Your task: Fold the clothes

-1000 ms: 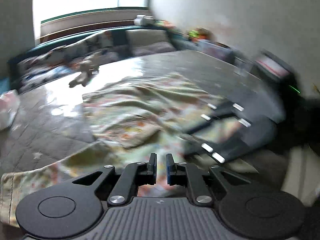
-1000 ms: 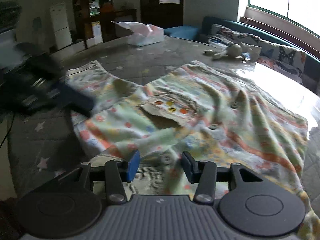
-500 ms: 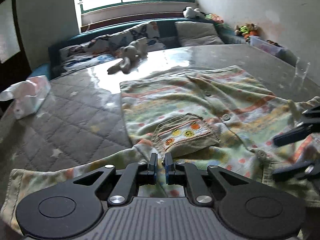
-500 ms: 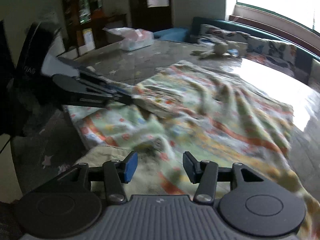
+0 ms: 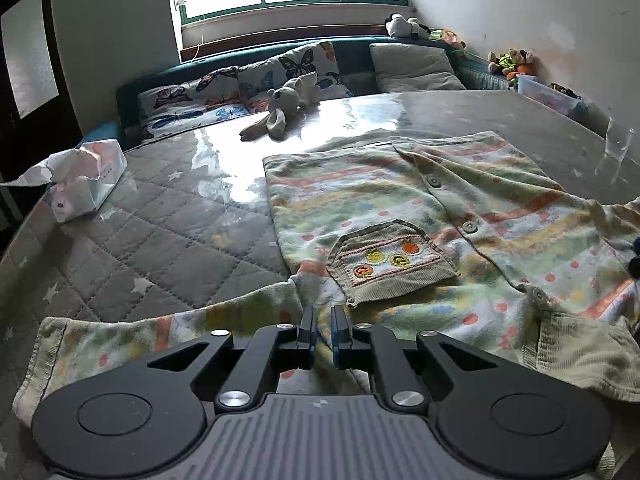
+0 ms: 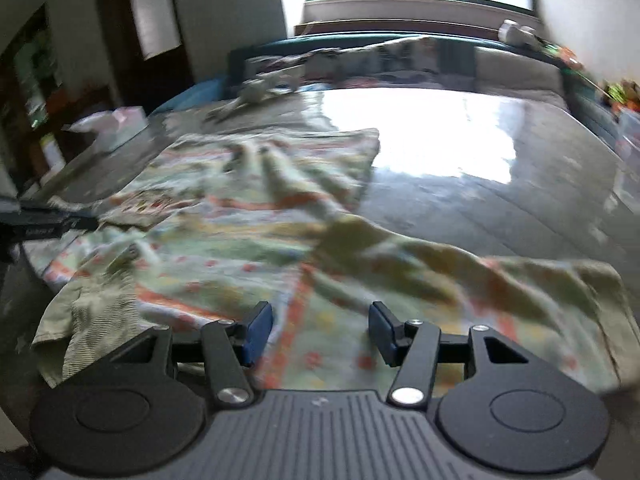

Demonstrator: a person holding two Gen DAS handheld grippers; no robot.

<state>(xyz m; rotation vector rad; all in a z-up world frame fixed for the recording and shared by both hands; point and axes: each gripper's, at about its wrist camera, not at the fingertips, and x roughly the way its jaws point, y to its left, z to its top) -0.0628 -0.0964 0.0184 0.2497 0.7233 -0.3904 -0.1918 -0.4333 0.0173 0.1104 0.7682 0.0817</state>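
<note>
Big round table with a grey quilted cover, small white stars on it, shiny clear sheet on top. Spread flat across the middle and 3 o'clock side: a little striped and dotted shirt with buttons and a fruit pocket, one sleeve reaching out toward 7 o'clock along the near edge. Soft toy bunny lying at 12 o'clock, well apart from the shirt. White tissue pack sitting at 10 o'clock near the rim. Same shirt blurry in the right wrist view.
</note>
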